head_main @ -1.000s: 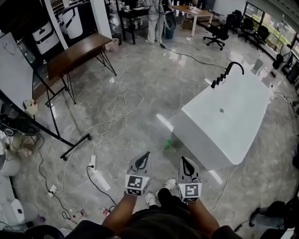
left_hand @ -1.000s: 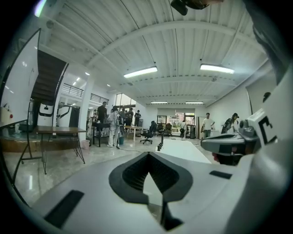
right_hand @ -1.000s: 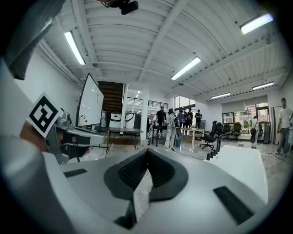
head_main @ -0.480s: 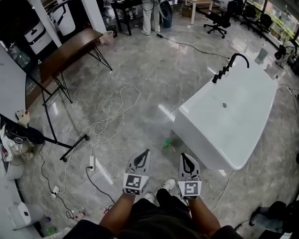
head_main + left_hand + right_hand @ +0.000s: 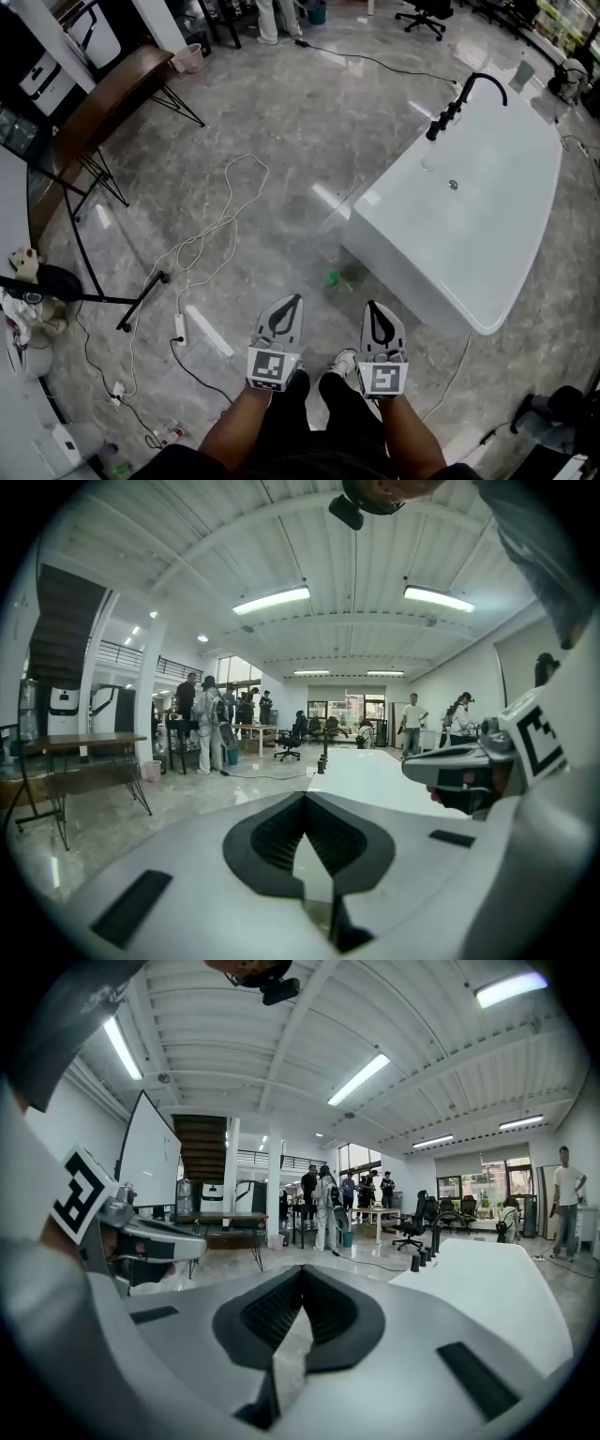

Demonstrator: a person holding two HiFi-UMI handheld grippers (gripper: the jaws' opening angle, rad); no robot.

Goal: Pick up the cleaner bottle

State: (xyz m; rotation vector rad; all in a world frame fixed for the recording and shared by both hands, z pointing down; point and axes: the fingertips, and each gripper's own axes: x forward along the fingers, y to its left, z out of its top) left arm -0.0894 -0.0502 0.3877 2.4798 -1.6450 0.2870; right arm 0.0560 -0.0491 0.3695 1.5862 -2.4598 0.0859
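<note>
Over at the left of the head view, a brown desk point(image 5: 98, 103) stands on thin black legs. A white cable point(image 5: 220, 220) loops across the grey marble floor point(image 5: 281, 122) towards a power strip point(image 5: 178, 328). Low in the middle, the person's forearms hold the two tools side by side, both pointing ahead. The left gripper point(image 5: 293, 300) has its fingers point(image 5: 272, 841) pressed together at the tip, and its own view shows nothing caught between the dark pads. Just ahead of the tools, on a line that falls between them, the cleaner bottle point(image 5: 332, 277) sits on the floor as a small green shape. It is just beside the near-left corner of the bathtub and well apart from both grippers. It is too small to tell whether it stands upright or lies on its side. The right gripper point(image 5: 373, 306) matches its partner: its fingers point(image 5: 333, 1312) meet at the tip and hold nothing. To the right, the long white bathtub point(image 5: 469, 234) runs diagonally away, with a black faucet point(image 5: 466, 94) curving over its far end. Each gripper view looks level across the room, with the other gripper at its edge and people standing far off around tables.
</note>
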